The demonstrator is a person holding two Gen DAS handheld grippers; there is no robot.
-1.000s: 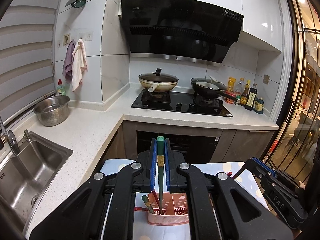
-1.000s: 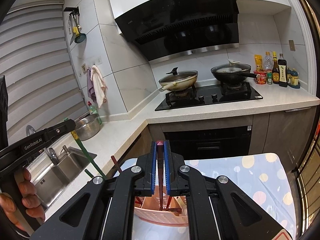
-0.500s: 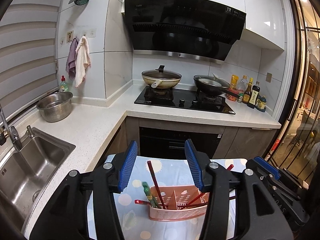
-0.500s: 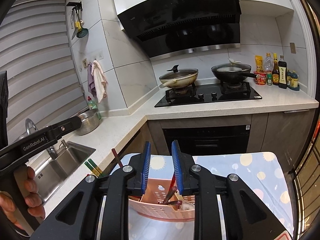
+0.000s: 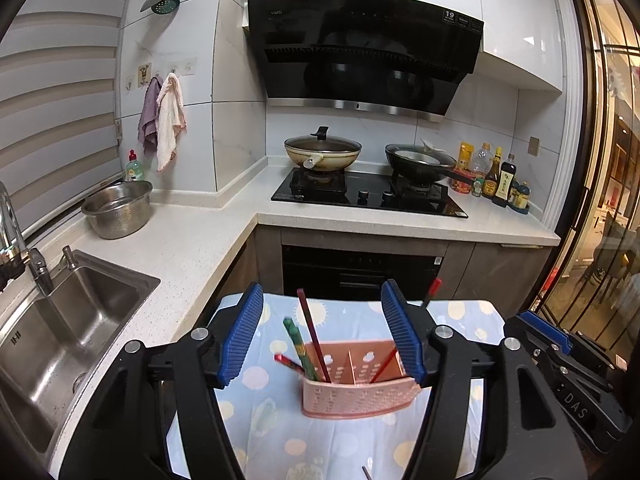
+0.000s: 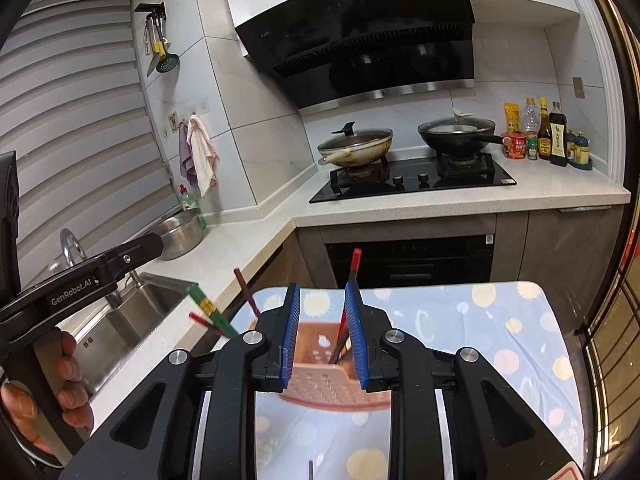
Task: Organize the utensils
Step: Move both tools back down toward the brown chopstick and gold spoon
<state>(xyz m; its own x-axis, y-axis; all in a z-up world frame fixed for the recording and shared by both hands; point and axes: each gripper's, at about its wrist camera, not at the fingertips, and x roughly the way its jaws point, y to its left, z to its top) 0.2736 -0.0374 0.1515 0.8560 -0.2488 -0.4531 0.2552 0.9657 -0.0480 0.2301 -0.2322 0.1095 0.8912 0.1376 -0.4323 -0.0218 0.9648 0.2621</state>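
- The left gripper (image 5: 322,334) has just been opening; wide apart, it holds nothing.
- The right gripper (image 6: 322,334), narrowly parted, has released the red chopstick (image 6: 347,308).
- The pink holder (image 5: 356,390), lower centre, may tip if the leaning chopsticks are bumped.

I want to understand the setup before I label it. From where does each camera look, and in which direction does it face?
Left wrist view: sits on the left gripper, looks slightly down at the pink perforated plastic utensil holder; its open blue-padded fingers show, the right gripper at right.
Right wrist view: sits on the right gripper, same direction; its open fingers, the left gripper and the person's hand show.
Shared: the holder, the black gas stove, the steel sink.
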